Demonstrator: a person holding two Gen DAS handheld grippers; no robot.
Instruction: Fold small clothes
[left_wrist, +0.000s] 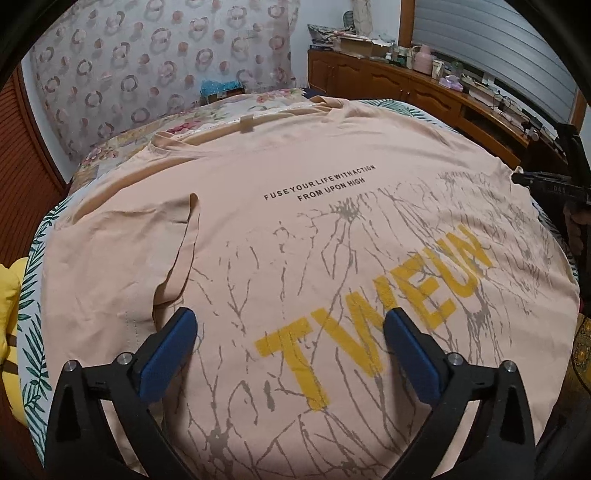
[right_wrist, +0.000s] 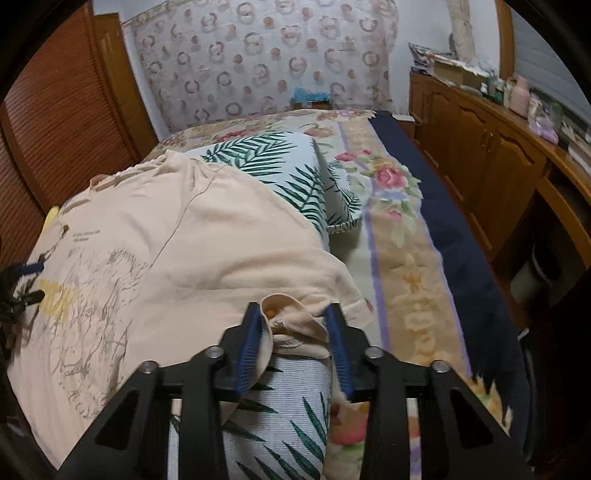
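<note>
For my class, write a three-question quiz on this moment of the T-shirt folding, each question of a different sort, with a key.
1. True or false: the left gripper grips the T-shirt.
2. What lies between the fingers of the right gripper? A. a bunched sleeve edge B. a yellow cushion C. nothing
3. Fill in: the large yellow letters on the shirt read ____.

Key
1. False: its jaws stand wide apart above the print, with no cloth between the pads.
2. A: a fold of peach sleeve sits between the blue pads, over the leaf-print cloth.
3. TWEUN.
</note>
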